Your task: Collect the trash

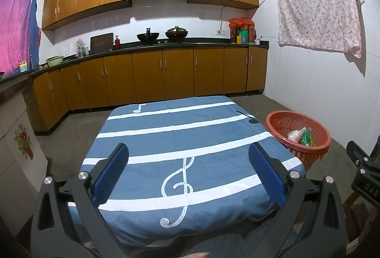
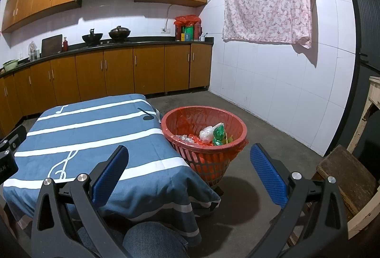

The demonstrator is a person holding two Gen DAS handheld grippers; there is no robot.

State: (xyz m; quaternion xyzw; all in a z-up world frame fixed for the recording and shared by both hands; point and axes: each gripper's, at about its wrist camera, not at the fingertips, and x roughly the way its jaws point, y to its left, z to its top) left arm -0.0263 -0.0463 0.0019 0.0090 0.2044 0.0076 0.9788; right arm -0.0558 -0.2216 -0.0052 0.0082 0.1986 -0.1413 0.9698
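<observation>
A red plastic basket point(image 2: 187, 115) lined with a red bag stands on the floor at the table's right corner; it also shows in the left wrist view as the basket point(image 1: 275, 117). Inside lie a clear plastic wrapper point(image 2: 207, 133), a green wrapper point(image 2: 219, 134) and other scraps. My left gripper point(image 1: 188, 158) hangs open over the near half of the blue tablecloth point(image 1: 180, 136), with nothing between its blue pads. My right gripper point(image 2: 189, 160) is open above the table's near right corner, just in front of the basket, and holds nothing.
The table point(image 2: 95, 139) wears a blue cloth with white stripes and music notes. A person's denim knee point(image 2: 152, 239) is below the right gripper. A wooden stool point(image 2: 346, 177) stands at the right. Kitchen cabinets point(image 1: 166, 75) line the far wall; concrete floor point(image 2: 261, 129) surrounds the basket.
</observation>
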